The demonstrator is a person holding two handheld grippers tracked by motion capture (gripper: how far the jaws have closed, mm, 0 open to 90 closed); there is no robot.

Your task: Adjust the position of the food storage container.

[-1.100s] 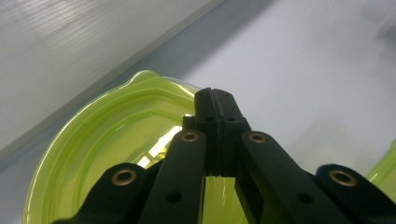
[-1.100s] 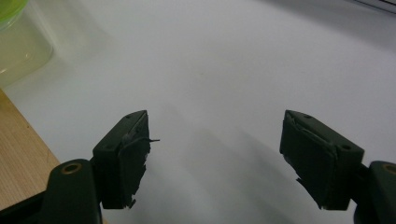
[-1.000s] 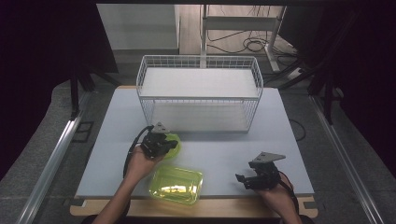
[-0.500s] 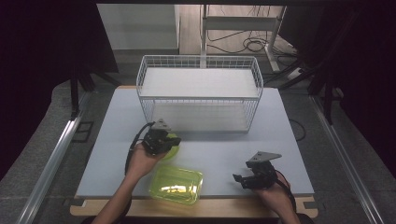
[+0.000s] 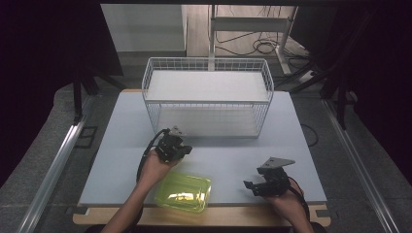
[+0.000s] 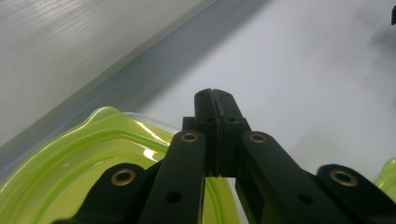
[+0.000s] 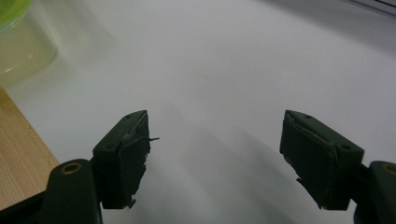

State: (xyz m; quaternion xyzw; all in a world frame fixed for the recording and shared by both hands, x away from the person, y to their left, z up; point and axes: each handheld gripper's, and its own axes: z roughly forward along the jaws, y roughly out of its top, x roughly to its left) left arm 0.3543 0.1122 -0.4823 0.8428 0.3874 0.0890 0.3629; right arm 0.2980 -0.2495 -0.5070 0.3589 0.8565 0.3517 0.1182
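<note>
**Left tool pinched shut over the green container, right tool open and idle**

High view: left tool [image 5: 171,145] sits mid-counter, between the wire basket [image 5: 208,99] behind it and the yellow-green container [image 5: 183,192] in front of it. Container lies flat near the counter's [image 5: 116,145] front edge, just beside the left forearm, under the wrist. Can't tell from here whether the arm touches it. Right tool [image 5: 266,182] is near the front right of the counter, well apart from the container, with its grey three-cornered plate on top. Basket stands at the back of the counter, a white shelf panel inside it.

Left gripper view: left tool [image 6: 215,100] has its jaws fully together, pads face to face, nothing between them. Yellow-green container [image 6: 93,154] is below and to the left of the jaws, its rim curving under the linkage. A second sliver of green shows at the far right edge. Tips point at bare counter [image 6: 299,70].

Right gripper view: right tool [image 7: 217,154] has its jaws wide, with a clear gap and bare counter [image 7: 224,60] seen between the pads. Nothing gripped. Pad rubber looks frayed on both sides. Container [image 7: 16,32] sits in the top-left corner, well away from the jaws. A strip of wooden edge [image 7: 18,154] shows at lower left.
</note>
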